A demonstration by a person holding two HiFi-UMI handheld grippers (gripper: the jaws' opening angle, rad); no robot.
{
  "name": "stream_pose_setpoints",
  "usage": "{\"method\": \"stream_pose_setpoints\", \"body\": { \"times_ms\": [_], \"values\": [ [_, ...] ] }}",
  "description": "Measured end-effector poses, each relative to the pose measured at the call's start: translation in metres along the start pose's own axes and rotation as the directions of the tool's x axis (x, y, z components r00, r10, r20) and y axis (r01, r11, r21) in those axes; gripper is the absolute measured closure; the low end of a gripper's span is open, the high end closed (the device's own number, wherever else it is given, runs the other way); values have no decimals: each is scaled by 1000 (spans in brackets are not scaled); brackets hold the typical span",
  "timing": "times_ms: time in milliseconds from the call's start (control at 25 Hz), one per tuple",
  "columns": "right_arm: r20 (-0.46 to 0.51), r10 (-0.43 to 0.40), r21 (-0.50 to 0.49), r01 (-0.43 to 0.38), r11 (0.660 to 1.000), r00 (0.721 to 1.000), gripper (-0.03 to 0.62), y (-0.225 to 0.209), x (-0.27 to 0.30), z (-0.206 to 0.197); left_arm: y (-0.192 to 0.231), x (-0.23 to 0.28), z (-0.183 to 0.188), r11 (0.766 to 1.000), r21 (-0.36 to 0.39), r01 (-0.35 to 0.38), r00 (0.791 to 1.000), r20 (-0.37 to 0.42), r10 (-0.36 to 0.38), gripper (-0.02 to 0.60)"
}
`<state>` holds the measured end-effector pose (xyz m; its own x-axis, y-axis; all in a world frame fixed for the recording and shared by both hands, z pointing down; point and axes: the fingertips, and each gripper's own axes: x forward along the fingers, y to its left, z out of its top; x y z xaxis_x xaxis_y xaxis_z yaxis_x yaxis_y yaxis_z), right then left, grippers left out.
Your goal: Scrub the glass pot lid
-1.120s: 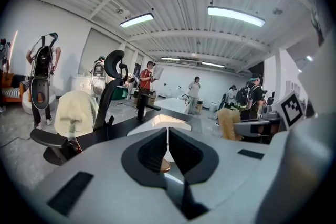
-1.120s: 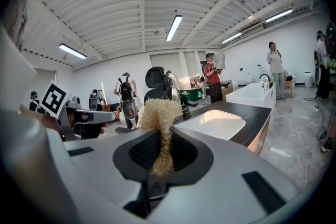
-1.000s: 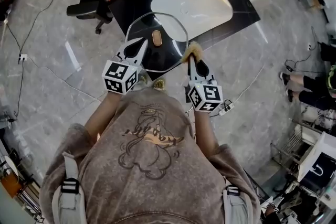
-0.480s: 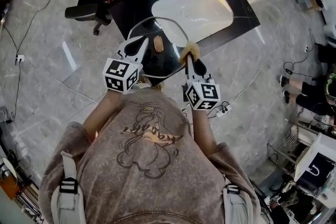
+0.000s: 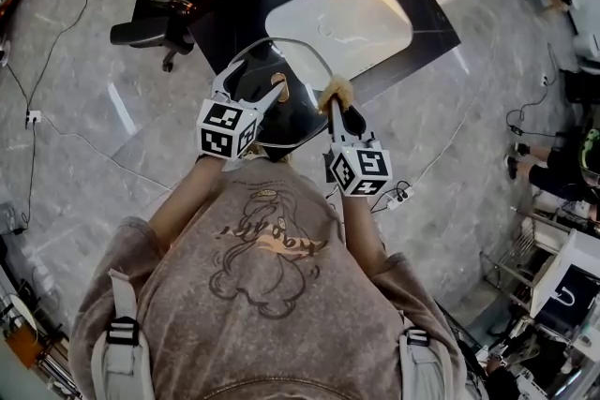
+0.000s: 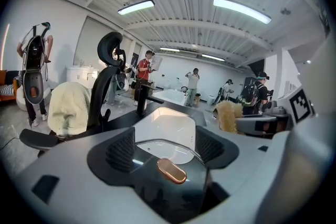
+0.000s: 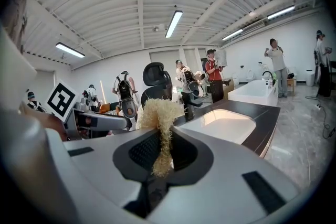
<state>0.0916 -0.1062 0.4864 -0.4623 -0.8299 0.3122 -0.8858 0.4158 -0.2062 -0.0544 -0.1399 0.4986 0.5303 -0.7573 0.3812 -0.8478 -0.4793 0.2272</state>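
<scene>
Seen from above, a person holds the left hand-held gripper (image 5: 253, 81) over a dark surface (image 5: 422, 19), its jaws opening with the glass pot lid (image 5: 305, 108) between them and the pads off the glass. The lid sits at the surface's near edge, just in front of a white sink (image 5: 347, 14). The right hand-held gripper (image 7: 163, 149) is clamped on a straw-coloured fibre scrubber (image 7: 160, 118), at the lid's right rim.

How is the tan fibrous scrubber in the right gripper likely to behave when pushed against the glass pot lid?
The tan fibrous scrubber probably squashes and bends: its frayed strands splay loosely above the right gripper pinching it. It looks airy, so likely light for its size. On the smooth round glass pot lid it may slide easily.
</scene>
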Motion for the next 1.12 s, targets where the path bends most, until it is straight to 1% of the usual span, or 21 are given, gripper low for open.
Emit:
{"method": "stream_pose_setpoints", "body": {
  "times_ms": [200,360,440,760,880,1120],
  "values": [
    [-7,-8,5,8,1000,1000,551,-7,2,-1,2,21,-30,998,-55,-7,994,-111,1,227],
    [-12,-18,10,18,1000,1000,551,-13,4,-4,1,39,-57,997,-72,-18,979,-202,3,227],
    [-17,-20,13,20,1000,1000,551,-15,5,-7,1,48,-69,997,-73,-31,972,-233,13,227],
    [-37,-23,24,24,999,999,551,-20,5,-14,0,76,-106,992,-72,-101,949,-305,74,227],
    [-41,-24,27,25,999,999,551,-22,4,-17,-1,83,-112,990,-74,-118,944,-318,89,229],
    [-45,-23,34,24,999,999,551,-26,-3,-22,-5,84,-120,990,-40,-135,933,-342,114,232]
  ]
}}
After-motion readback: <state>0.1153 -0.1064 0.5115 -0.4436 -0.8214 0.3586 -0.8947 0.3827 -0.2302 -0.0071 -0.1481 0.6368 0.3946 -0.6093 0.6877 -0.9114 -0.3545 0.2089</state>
